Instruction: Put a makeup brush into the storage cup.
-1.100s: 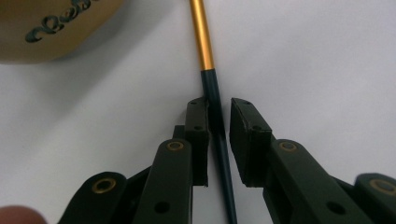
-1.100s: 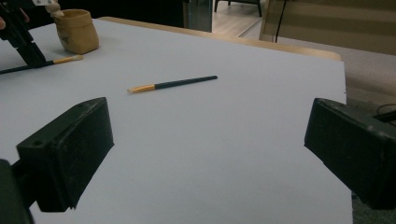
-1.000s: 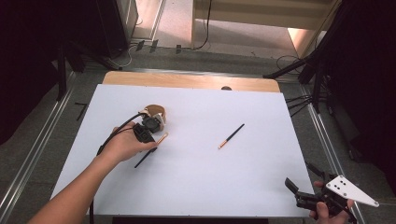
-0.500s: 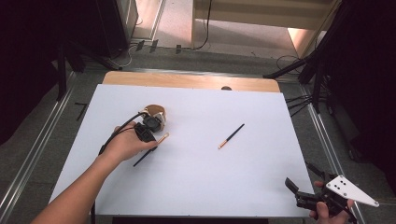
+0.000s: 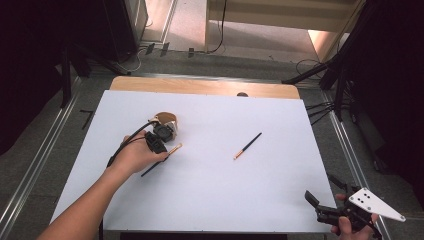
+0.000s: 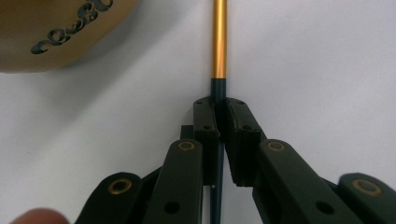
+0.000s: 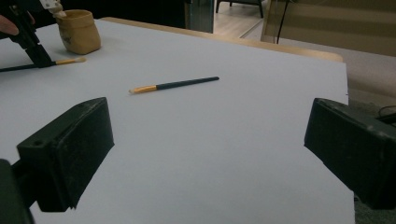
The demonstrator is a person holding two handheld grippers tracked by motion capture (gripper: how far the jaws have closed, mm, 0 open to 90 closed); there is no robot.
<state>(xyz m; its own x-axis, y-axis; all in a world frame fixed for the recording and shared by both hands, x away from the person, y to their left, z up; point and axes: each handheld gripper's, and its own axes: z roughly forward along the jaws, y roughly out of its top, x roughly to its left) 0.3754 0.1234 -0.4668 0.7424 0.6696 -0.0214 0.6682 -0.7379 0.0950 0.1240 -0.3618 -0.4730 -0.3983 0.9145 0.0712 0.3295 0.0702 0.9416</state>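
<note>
A thin dark brush with a gold ferrule (image 6: 219,42) lies on the white sheet, and my left gripper (image 6: 218,105) is shut on its dark handle just behind the ferrule; its jaws have just been closing with the handle between them. From above, that gripper (image 5: 159,148) sits under the person's left hand, next to a small tan holder (image 5: 167,120). A second brush (image 5: 248,145) lies alone mid-table. My right gripper (image 5: 322,189) stands open at the table's near right corner, nothing between its pads (image 7: 70,149).
The white sheet (image 5: 210,190) covers most of a wooden table, whose bare edge (image 5: 200,86) shows at the far side. The holder's perforated tan wall (image 6: 60,32) is close to the left of the gripped brush. Dark stands and cables lie on the floor around.
The left gripper's jaws look slightly tighter on the brush handle. Neither hand has shifted, and both brushes lie where they were.
</note>
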